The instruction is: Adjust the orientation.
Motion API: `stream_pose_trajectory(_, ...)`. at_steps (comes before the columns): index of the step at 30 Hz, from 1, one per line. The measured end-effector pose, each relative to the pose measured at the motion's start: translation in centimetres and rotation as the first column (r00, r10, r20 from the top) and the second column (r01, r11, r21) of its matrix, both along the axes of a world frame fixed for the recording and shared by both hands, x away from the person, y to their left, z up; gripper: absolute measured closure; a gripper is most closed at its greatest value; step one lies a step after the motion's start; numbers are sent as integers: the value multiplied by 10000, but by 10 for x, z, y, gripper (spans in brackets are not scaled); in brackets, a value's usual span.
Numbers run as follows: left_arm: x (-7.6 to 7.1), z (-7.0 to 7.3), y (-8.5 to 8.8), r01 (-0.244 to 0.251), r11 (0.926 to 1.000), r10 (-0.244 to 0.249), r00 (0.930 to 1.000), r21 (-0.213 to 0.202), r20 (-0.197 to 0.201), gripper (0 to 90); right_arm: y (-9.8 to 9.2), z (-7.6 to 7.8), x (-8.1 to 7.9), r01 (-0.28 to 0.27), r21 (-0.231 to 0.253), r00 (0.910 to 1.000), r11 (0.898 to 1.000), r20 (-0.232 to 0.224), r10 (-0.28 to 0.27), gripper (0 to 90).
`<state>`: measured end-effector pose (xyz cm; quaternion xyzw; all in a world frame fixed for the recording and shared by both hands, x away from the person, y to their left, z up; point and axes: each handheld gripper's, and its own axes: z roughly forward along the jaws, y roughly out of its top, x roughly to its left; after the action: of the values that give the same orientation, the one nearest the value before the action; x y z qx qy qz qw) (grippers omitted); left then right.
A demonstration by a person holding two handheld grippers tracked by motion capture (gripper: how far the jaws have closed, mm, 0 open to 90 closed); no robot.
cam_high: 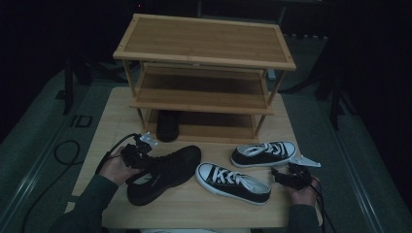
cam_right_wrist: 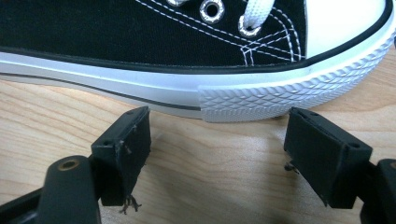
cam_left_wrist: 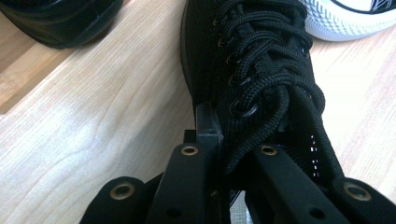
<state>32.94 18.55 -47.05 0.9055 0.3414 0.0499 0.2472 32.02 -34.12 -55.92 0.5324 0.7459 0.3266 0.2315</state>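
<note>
High view: we see our left gripper (cam_high: 137,154) at lower left, on the collar of the all-black lace-up sneaker (cam_high: 165,173); our right gripper (cam_high: 287,175) rests at lower right beside two black-and-white canvas sneakers (cam_high: 233,182).
Rack: the three-tier bamboo shoe rack (cam_high: 204,46) fills the upper centre.
Left gripper view: our jaws pinch the black sneaker's side wall (cam_left_wrist: 219,93) at centre, nearly closed.
Right gripper view: our jaws stand wide apart, holding nothing, just below a canvas sneaker's white rubber toe (cam_right_wrist: 280,93) on the pale wooden table (cam_right_wrist: 210,177).

Open jaws rest on the table (cam_right_wrist: 210,186) before a black-and-white sneaker (cam_right_wrist: 154,42).
</note>
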Motion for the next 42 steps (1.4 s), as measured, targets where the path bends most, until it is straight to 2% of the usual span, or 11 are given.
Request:
stream_pose_trajectory(6, 4, 2, 0, -410, 9985, 405, 9991, -367, -132, 879, 0, 0, 0, -4, 4, 10000, 10000, 0, 4, 226)
stream_pose_trajectory(21, 21, 8, -11, -1186, 9897, 1201, 9926, -801, 150, 880, 0, 0, 0, -5, 4, 10000, 10000, 0, 5, 226)
stream_pose_trajectory(30, 30, 10, -15, -1706, 9794, 1757, 9837, -1085, 394, 880, 0, 0, 0, -6, 3, 10000, 10000, -1, 6, 226)
stream_pose_trajectory(42, 40, 15, -29, -2017, 9690, 2103, 9765, -1427, 479, 880, 0, 0, 0, -5, 6, 10000, 10000, 0, 5, 226)
